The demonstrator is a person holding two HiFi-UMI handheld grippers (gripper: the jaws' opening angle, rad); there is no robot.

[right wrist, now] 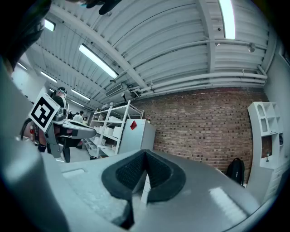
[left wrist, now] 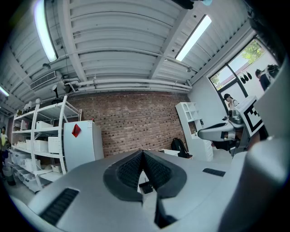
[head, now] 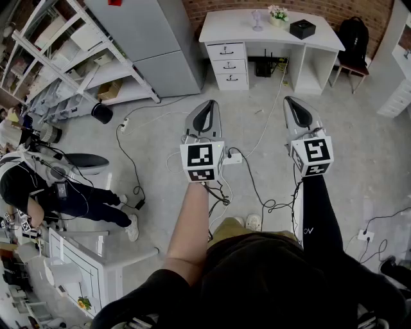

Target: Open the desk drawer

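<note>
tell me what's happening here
A person stands holding the left hand-held gripper and the right hand-held gripper out in front. Both are shut and empty. The white desk stands some way ahead against the brick wall, and its three drawers are all closed, untouched.

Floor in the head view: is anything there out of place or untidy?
Yes. Loose cables and a power strip sprawl over the floor before the desk, a possible tripping risk. Nothing looks spilled.
</note>
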